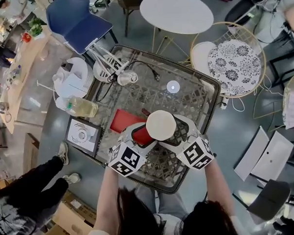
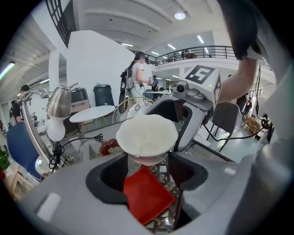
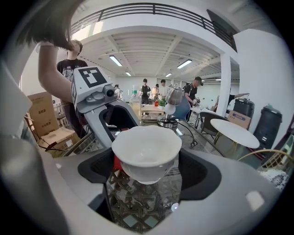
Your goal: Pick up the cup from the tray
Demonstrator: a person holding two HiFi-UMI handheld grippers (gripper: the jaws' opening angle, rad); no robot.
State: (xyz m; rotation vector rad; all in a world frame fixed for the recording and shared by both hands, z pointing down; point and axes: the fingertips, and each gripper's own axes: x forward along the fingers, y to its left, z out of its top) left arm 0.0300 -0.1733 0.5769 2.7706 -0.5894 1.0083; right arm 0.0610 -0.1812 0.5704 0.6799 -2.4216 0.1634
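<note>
Open hall with a railed balcony, strip lights and people standing about; at its middle stands a glass-topped bench [image 1: 205, 94] with woven cane under the glass. A red tray [image 1: 121, 121] lies flat towards the bench's near left edge. The white cup [image 1: 161, 124] is off the tray, upright in the air above the tray's right end, over the near half of the bench.

Both tools meet at the cup from opposite sides. The left gripper [image 1: 146, 135] comes in from the near left; its jaws stand wide and press on the cup's lower body, with the red tray showing below between them. The right gripper [image 1: 179, 131] comes in from the near right, its jaws equally wide, pads against the cup's sides under the wavy rim. The cup looks empty inside.

At the bench's far left corner a desk lamp [image 1: 127, 77] lies with its cable [image 1: 147, 66] trailing over the glass. A blue chair [image 1: 77, 20] and a round white table [image 1: 176, 12] stand beyond the far edge.
</note>
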